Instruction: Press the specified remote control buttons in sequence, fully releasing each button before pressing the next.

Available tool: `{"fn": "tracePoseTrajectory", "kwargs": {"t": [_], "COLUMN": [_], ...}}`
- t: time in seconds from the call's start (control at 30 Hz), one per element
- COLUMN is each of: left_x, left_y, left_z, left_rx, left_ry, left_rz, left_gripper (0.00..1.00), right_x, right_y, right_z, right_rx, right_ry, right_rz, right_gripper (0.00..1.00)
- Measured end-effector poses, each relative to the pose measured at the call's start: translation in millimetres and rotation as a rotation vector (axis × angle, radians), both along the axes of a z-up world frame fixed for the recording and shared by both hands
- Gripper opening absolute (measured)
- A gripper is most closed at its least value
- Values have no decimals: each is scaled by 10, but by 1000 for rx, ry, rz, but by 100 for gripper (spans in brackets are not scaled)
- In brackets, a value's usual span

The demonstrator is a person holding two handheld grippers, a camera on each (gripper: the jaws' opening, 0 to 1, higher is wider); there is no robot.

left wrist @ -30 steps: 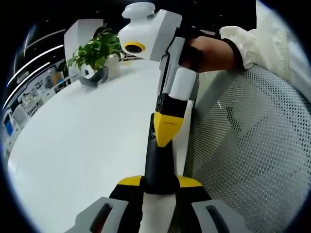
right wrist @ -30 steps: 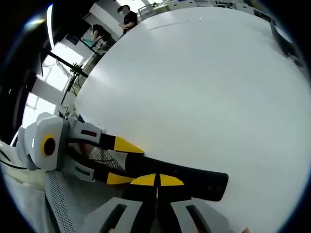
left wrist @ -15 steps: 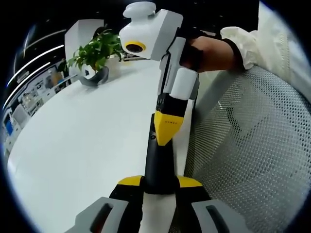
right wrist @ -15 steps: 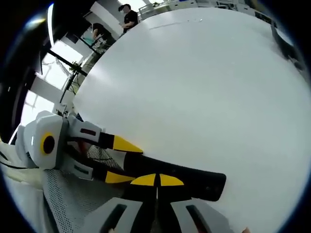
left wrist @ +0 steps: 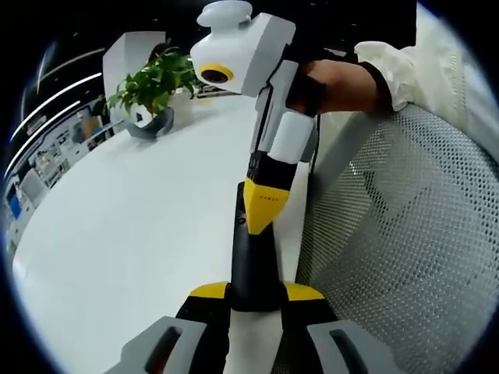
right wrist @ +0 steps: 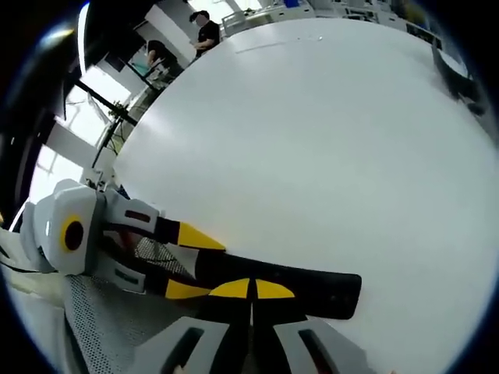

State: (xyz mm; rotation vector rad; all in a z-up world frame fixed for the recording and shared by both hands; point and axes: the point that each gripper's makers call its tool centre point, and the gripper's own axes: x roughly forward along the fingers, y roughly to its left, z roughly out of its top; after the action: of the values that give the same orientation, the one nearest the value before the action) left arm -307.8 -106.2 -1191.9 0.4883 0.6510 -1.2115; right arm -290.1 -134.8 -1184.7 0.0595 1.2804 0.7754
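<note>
Remote control (left wrist: 251, 261), long and black, lies at the edge of the white table (left wrist: 125, 234), beside a white mesh chair back (left wrist: 398, 241). In the left gripper view the left gripper (left wrist: 256, 300) has its yellow-tipped jaws clenched on the near end of the remote, one jaw at each side. The right gripper (left wrist: 260, 210) comes in from above, held by a hand (left wrist: 335, 82) in a cream sleeve, its yellow tips drawn together into one point that rests on the remote's upper face, partway along it. In the right gripper view the right gripper (right wrist: 251, 290) shows the same closed tips against the remote (right wrist: 312, 287), and the left gripper (right wrist: 187, 261) grips the remote's end from the left. A potted plant (left wrist: 152, 86) stands near the table's far edge. Two people (right wrist: 204, 29) stand past the far side of the table.
</note>
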Motion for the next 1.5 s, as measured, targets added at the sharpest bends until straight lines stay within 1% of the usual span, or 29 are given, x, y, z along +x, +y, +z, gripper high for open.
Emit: {"fn": "tracePoseTrajectory", "kwargs": {"t": [0.13,0.2,0.3,0.37,0.4,0.5,0.63,0.77,0.9,1.03,1.1,1.2,1.37,1.4,1.43,1.5], "left_x": [3,3,3,2,3,3,5,4,4,4,4,6,10,11,12,11], "left_y": [0,1,3,2,3,3,3,2,1,0,-1,1,-5,-6,-6,-4], "left_z": [0,-1,-1,1,0,-4,-3,-3,-3,-3,-2,-3,-2,-2,-5,-6], "left_rx": [1,-2,-2,-2,-3,-4,-5,-3,-5,-4,-3,-3,3,7,9,7], "left_ry": [1,1,1,1,1,1,1,-1,-1,1,-2,2,6,7,12,9], "left_rz": [2,2,2,3,4,5,6,2,-3,-6,-11,-8,6,8,14,9], "left_gripper": [24,24,24,24,24,24,25,24,24,24,24,24,24,24,24,24], "right_x": [-5,-12,-9,-15,-8,-13,-53,-63,-57,-29,-38,-29,-31,-30,-34,-23], "right_y": [3,11,8,39,56,89,104,107,100,102,107,100,107,101,103,87], "right_z": [8,14,20,53,72,93,15,11,8,0,0,-6,2,4,9,8], "right_rx": [14,4,6,36,50,67,47,27,28,18,13,13,9,25,44,45], "right_ry": [14,5,6,17,12,9,37,14,17,-15,-12,-6,-21,-10,18,28], "right_rz": [-2,11,6,3,1,4,26,59,54,54,65,54,61,52,23,18], "right_gripper": [0,0,0,0,0,0,0,0,0,0,0,0,0,0,0,0]}}
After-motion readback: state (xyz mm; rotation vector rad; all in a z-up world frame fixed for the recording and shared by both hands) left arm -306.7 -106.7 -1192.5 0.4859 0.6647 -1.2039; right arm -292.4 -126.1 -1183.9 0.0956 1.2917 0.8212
